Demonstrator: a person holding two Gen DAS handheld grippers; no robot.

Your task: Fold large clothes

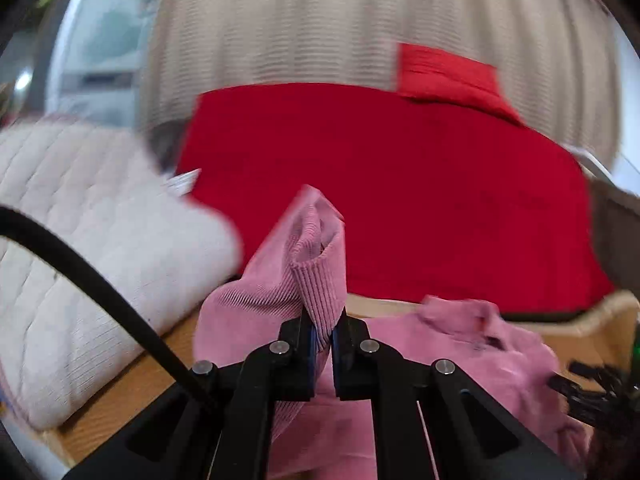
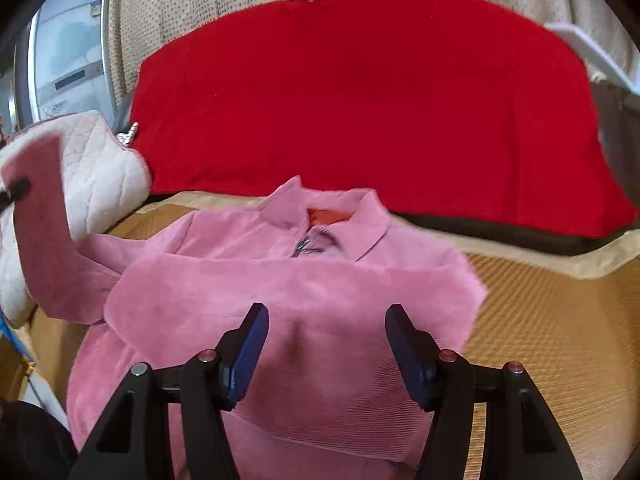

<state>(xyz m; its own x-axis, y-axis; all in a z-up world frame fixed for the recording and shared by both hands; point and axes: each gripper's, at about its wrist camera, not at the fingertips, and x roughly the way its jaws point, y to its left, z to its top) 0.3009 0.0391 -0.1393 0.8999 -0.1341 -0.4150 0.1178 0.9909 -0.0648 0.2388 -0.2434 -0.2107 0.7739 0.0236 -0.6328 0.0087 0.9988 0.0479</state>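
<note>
A: Two tongs in play. Nearest in the left wrist view, the left tongs (image 1: 325, 334) are clamped tight on the ribbed cuff (image 1: 320, 280) of the pink jacket (image 2: 288, 300); the corduroy stands up out of the jaws in a peak.

B: And the right tongs (image 2: 326, 328)?

A: Standing apart, nothing pinched. They hover over the lower front of the jacket, pads (image 2: 250, 344) on either side of a shallow crease, not pressing it as far as I can tell.

B: Where does the garment lie?

A: On the woven mat (image 2: 540, 320), collar (image 2: 360, 216) toward the far side, front up. One sleeve (image 2: 44, 216) is lifted off to the left in the right wrist view, held by the cuff, and it is blurred.

B: Beyond that?

A: A quilted white cushion (image 1: 80, 220) to the left, then a big red blanket (image 2: 360, 100) just past the collar, and pale curtains (image 1: 320, 20) behind.

B: What could go wrong?

A: I'd judge the sleeve is being carried across the body. The grip is only on the cuff edge, so a quick swing could pull the ribbing out and drop the sleeve short. With the right tongs not pinning the body, the pull could also drag the whole jacket sideways, or bunch the shoulder, and leave the fold crooked.

B: Anything else?

A: The sleeve hangs near the cushion; it could snag on it. The cable (image 1: 100, 288) beside the left tongs could catch the cloth too.
</note>
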